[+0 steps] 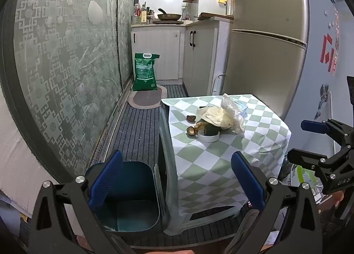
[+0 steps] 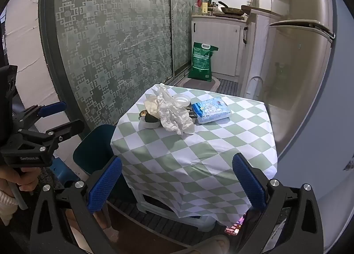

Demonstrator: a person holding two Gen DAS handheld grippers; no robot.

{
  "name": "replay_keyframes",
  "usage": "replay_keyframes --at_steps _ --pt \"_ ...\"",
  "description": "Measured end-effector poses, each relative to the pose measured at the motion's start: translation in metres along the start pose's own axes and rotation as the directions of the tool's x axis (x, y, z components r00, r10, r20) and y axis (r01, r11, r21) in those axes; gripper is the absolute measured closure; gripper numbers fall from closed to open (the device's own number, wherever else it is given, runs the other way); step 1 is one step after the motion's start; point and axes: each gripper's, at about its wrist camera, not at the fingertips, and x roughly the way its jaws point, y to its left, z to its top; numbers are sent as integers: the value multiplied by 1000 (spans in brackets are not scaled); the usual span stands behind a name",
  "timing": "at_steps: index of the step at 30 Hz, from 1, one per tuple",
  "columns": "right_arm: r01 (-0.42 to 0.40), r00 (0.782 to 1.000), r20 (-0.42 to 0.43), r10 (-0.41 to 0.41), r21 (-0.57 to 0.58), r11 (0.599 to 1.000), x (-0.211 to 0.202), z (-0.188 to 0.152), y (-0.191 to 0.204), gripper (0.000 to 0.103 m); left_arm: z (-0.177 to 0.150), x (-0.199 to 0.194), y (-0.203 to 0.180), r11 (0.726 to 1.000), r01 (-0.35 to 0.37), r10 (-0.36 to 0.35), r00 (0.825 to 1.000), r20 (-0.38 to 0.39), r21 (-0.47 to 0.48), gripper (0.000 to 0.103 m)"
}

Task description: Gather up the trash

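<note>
- Left tool (image 1: pixel 177 185) is spread wide, holding nothing, above the blue bin (image 1: pixel 126 196) at 7 o'clock of the bench (image 1: pixel 221 161).
- Trash sits toward the bench's 12 o'clock: crumpled white bag (image 2: pixel 174 112), white cup (image 2: pixel 150 123), brown shells (image 1: pixel 191 130).
- A tissue pack (image 2: pixel 211 110) lies just beside the bag at 3 o'clock.
- Right tool (image 2: pixel 177 184) is likewise spread, gripping nothing, at the bench's 6 o'clock edge.
</note>
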Motion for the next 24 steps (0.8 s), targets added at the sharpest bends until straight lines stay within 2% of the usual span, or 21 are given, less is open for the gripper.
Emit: replay_keyframes --at_steps 24 --pt "1 1000 -3 -1 0 1000 1 2 -2 3 2 -2 -3 1000 -1 1 1000 10 1 3"
